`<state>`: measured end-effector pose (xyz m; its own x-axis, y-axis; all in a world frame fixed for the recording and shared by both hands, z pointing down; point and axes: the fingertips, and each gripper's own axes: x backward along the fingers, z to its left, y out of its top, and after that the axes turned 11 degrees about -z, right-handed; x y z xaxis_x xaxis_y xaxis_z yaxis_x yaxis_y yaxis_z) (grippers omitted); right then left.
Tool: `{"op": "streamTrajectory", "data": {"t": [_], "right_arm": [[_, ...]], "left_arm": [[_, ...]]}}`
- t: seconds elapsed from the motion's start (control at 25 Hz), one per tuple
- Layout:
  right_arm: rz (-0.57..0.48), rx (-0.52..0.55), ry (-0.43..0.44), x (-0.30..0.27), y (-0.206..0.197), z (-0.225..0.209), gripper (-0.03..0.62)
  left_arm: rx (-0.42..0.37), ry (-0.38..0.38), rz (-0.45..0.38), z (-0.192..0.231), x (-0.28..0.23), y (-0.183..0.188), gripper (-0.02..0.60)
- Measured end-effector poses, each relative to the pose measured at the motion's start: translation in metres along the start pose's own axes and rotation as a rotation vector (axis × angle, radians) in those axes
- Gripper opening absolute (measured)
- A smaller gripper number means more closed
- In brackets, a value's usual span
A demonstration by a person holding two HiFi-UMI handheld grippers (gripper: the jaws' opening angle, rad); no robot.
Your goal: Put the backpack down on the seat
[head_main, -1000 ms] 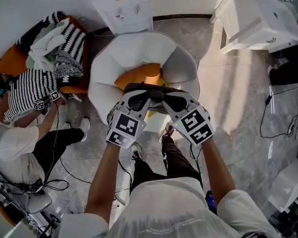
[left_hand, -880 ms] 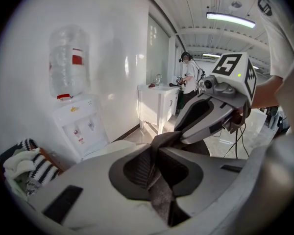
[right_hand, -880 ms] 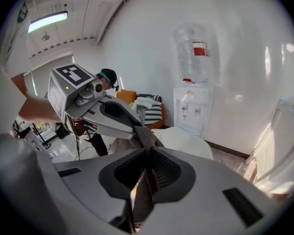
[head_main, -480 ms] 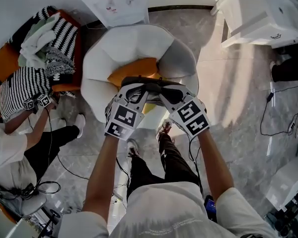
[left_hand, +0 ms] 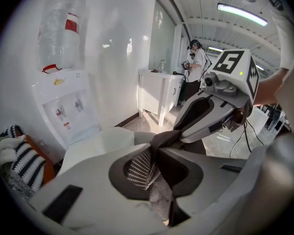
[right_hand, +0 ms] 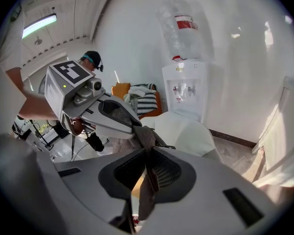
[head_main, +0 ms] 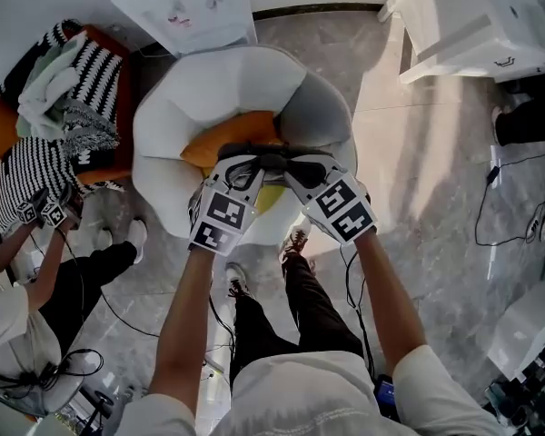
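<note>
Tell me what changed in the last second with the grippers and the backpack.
The left gripper and the right gripper edged slightly forward over the white armchair, holding the orange backpack by its dark strap. The view drifted, so the armchair shows further left. Both stayed shut on the strap; nothing was let go.

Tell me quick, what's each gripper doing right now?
Left gripper: jaws shut on the backpack strap.
Right gripper: jaws shut on the backpack strap too.
</note>
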<state>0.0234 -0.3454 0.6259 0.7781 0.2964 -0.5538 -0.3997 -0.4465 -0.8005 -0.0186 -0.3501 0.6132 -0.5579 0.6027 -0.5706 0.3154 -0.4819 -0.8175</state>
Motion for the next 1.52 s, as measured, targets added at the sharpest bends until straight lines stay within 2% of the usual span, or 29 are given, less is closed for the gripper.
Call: {"op": "streamTrajectory", "data": {"t": [0.28, 0.52, 0.88, 1.28, 1.52], "right_arm": [[0.012, -0.034, -0.015, -0.014, -0.015, -0.024, 0.043], [-0.002, -0.073, -0.046, -0.027, -0.028, -0.038, 0.043], [-0.041, -0.119, -0.088, -0.037, -0.025, -0.071, 0.044], [-0.057, -0.104, -0.133, -0.060, -0.023, -0.103, 0.044], [-0.066, -0.140, -0.143, -0.074, -0.022, -0.130, 0.044]], "left_arm": [[-0.032, -0.027, -0.001, 0.011, -0.033, -0.012, 0.051], [-0.018, -0.048, -0.007, 0.018, -0.052, -0.023, 0.052], [-0.041, -0.004, 0.008, 0.034, -0.078, -0.017, 0.051], [0.018, 0.034, -0.026, 0.059, -0.107, -0.020, 0.054], [0.030, 0.047, -0.036, 0.075, -0.131, -0.016, 0.055]]}}
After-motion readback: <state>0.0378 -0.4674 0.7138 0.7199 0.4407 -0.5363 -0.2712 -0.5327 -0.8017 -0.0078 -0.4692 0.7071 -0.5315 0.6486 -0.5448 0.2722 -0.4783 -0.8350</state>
